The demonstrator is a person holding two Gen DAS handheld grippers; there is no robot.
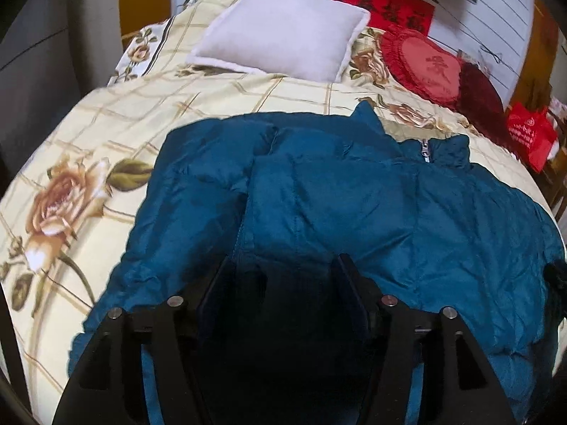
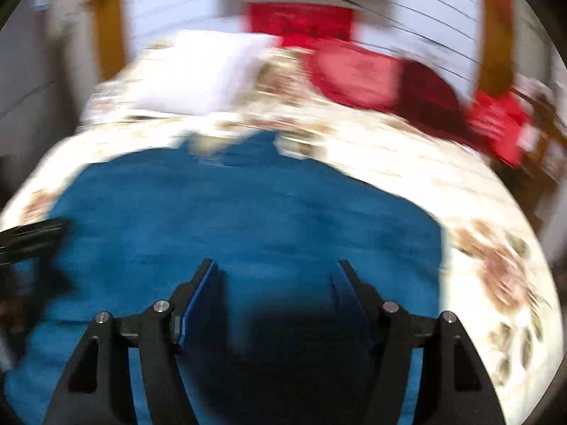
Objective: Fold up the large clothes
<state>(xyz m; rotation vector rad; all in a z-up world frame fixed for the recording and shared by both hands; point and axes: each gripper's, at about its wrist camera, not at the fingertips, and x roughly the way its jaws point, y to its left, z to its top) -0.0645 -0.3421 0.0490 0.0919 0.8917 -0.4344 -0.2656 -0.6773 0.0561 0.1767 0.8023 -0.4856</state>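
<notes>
So I've got this big teal jacket (image 1: pixel 354 191) spread flat on the bed (image 1: pixel 106 120), collar end pointing up toward the pillow (image 1: pixel 283 32), zipper (image 1: pixel 425 150) closed at the neck. Going left to right: the sleeve (image 1: pixel 198 184) on the left side looks folded in over the body already, its edge running down the middle-left. My left gripper (image 1: pixel 283 269) hangs over the hem with fingers apart, nothing in them. My right gripper (image 2: pixel 276 276) is over the right half of the jacket, fingers also spread, nothing pinched. That view is pretty smeared, so don't ask me for details there.

My guess on handling: it's a puffy, quilted thing, soft and light but bulky, with a slick shell that'll probably slide and spring back open. I'd pinch at a seam or the hem corners, where there's a firm edge, not the puffy middle.
</notes>
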